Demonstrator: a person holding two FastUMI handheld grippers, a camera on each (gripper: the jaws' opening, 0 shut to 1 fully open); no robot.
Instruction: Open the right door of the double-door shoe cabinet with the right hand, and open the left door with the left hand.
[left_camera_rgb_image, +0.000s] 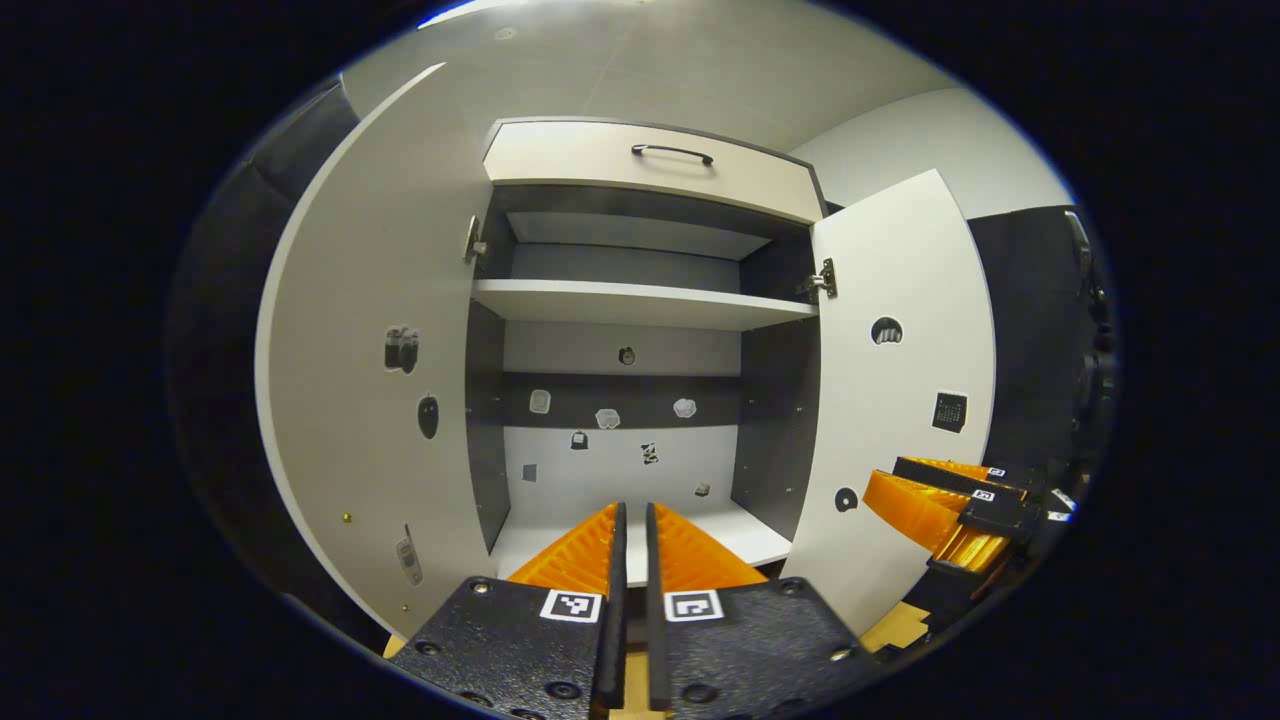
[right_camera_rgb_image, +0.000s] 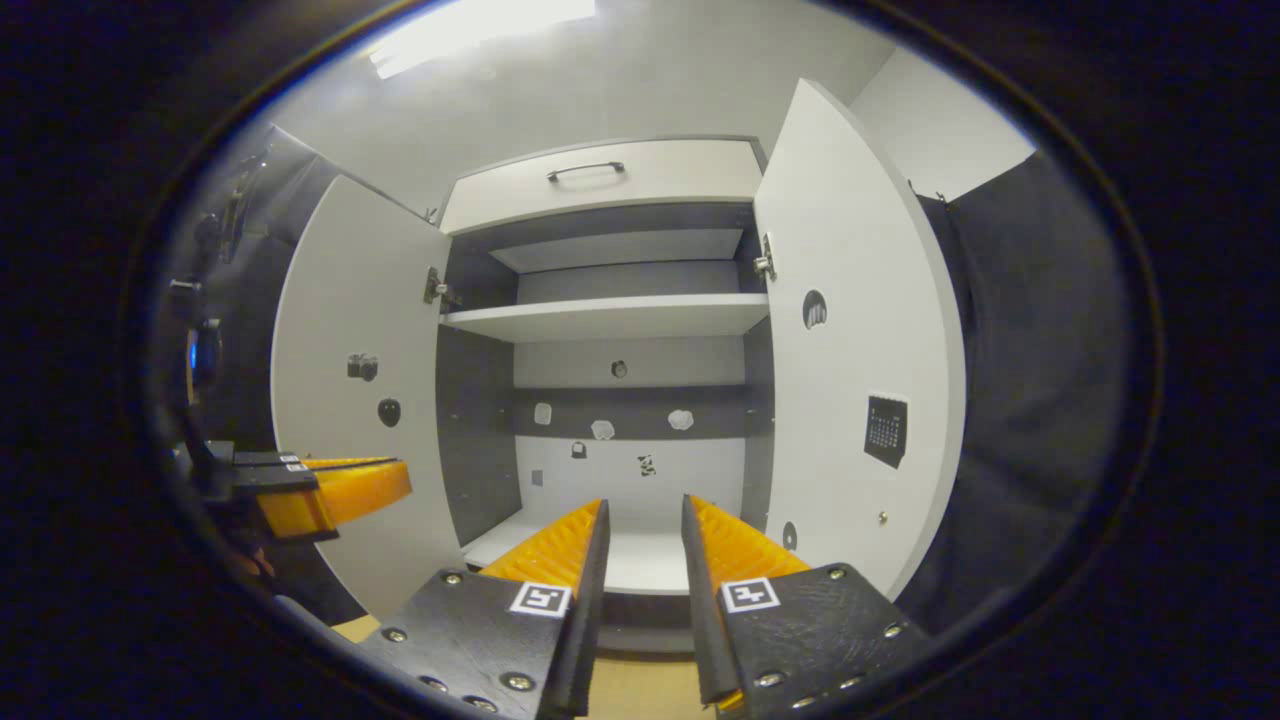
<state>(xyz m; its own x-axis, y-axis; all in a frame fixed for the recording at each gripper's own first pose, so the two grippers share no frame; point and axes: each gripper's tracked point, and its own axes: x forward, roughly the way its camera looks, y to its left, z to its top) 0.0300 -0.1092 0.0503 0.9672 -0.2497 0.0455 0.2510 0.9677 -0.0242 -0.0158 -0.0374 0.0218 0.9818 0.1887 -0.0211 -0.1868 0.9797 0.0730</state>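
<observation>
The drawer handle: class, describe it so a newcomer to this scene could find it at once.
Start at the open shoe cabinet, its two pale doors swung wide. Above the shelves runs a pale drawer front, and on it sits the dark, slim, curved bar handle, lying horizontally. It is the only raised bar there; the other dark marks on the doors and back panel are flat stickers.
</observation>
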